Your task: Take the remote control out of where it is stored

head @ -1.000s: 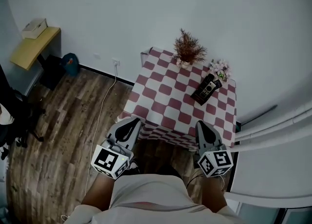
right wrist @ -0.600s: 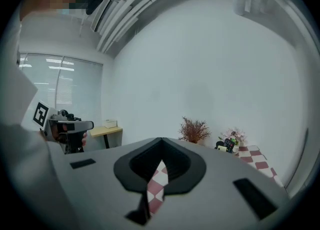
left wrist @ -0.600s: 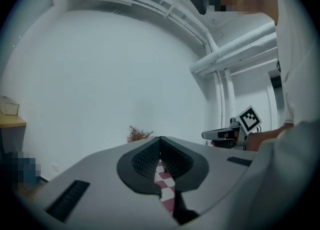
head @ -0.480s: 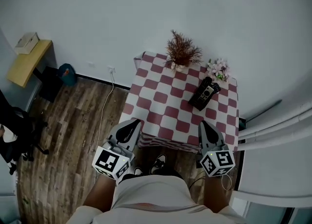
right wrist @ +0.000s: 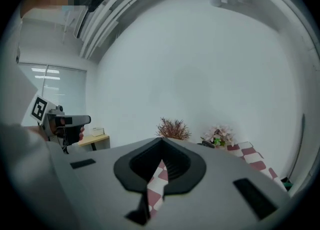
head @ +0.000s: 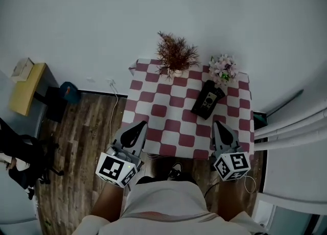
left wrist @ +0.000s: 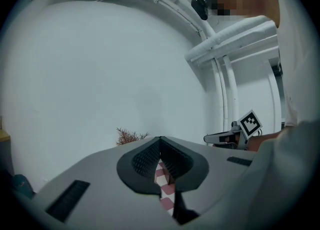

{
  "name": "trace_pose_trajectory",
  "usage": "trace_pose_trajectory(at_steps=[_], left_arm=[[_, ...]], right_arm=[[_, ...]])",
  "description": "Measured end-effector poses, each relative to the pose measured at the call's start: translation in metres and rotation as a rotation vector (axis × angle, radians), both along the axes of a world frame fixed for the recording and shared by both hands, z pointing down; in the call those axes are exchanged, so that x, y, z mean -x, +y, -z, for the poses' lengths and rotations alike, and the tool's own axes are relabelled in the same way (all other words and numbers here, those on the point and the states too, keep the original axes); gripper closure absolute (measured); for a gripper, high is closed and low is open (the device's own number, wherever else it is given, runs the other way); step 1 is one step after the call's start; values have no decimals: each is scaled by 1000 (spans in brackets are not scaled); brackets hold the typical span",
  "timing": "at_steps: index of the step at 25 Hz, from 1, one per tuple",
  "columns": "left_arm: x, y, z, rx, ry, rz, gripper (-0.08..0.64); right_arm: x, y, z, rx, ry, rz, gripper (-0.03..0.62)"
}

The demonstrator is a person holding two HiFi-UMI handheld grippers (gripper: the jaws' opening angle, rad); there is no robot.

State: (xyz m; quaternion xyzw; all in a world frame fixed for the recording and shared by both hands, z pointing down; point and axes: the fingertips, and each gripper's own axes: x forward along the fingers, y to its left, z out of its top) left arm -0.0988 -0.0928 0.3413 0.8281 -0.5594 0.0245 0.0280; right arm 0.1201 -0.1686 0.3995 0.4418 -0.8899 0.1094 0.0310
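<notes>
The long black remote control (head: 206, 100) lies slanted on the table (head: 163, 121) with the red and white checked cloth, in its far right part. A small pink flower bunch (head: 223, 68) stands just beside it at 1 o'clock, and a brown dried plant (head: 175, 55) at 10 o'clock. The left gripper (head: 137, 127) and the right gripper (head: 219, 126) hover over the near edge, both jaws clenched with nothing between them.

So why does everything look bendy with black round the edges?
Left gripper view: the wide lens bows the white pipes and blacks out the corners. Right gripper view: same round dark rim. Head view: milder bend, dim light, checked table sharp.
</notes>
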Motion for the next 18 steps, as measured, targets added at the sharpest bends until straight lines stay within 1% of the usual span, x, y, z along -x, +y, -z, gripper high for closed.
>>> trace_pose_trajectory(at_steps=[5,10,14,18], left_arm=[[-9,-23,-5,38,-18,-33,551],[-12,-46,-12,51,-10,-82,551],[-9,-64,-17,54,1,-163,551],[8,-85,-14,44,12,-245,551]], right_arm=[[-11,-13,-16,43,-27,-43,578],[-27,-21,-26,69,-23,-128,578],[-31,-25,-23,68,-4,-220,578],[-21,-25,-15,59,16,-319,578]])
